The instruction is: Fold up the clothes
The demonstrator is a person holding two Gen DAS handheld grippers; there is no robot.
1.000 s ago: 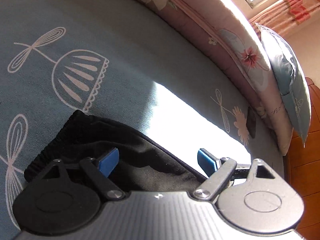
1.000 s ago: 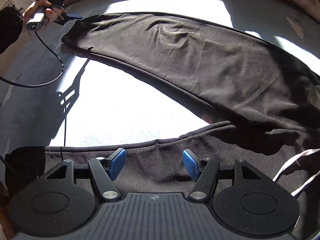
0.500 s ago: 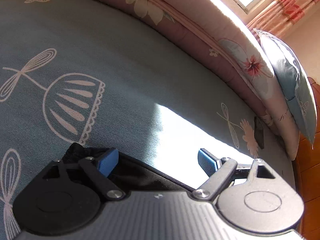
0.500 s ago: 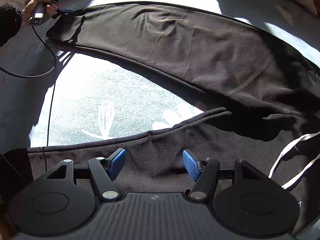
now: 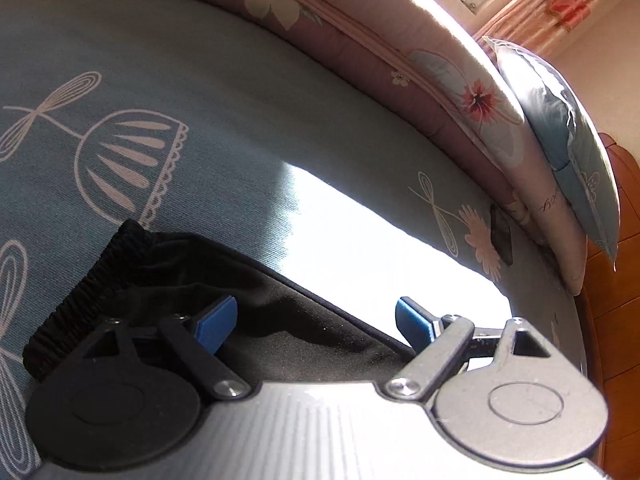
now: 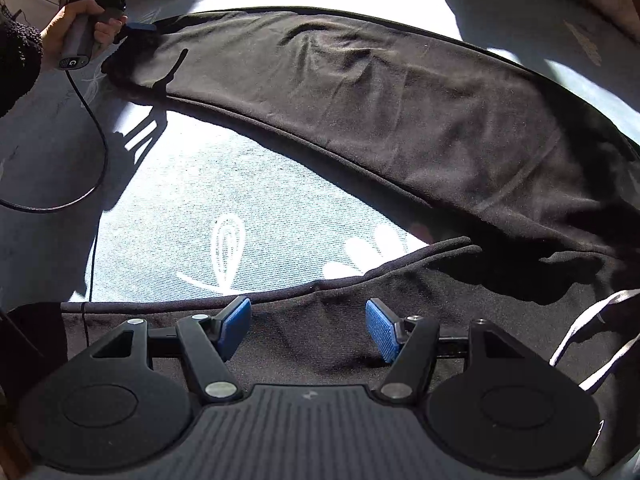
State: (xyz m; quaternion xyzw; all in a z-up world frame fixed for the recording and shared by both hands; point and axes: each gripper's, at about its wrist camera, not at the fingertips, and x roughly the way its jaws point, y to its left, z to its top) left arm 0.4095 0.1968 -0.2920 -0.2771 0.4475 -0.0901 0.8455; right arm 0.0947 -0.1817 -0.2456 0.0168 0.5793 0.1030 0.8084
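The black trousers [image 6: 360, 112] lie spread on the bed [image 6: 224, 208], one leg stretching across the far side in sun and shade, the other running along the near edge of the right wrist view; a white drawstring [image 6: 588, 332] trails at the right, near the waist end; the far leg's ribbed cuff [image 5: 84, 292] rests on the blue patterned sheet [image 5: 200, 92] in the left wrist view. The right gripper [image 6: 308, 330] hangs over the near leg, its jaws standing apart with cloth beneath and between them, the pads not pressing on it. The left gripper [image 5: 316, 322] sits over the cuff end with jaws wide and released; one blue pad lies above the black cloth, the other above the sunlit sheet. In the right wrist view a hand [image 6: 80, 28] holds that gripper by its handle, a cable [image 6: 96, 148] looping from it across the bed. Beyond, a pink floral quilt [image 5: 360, 40] lies along the bed's far edge, with a pale blue pillow [image 5: 560, 132] beside it.
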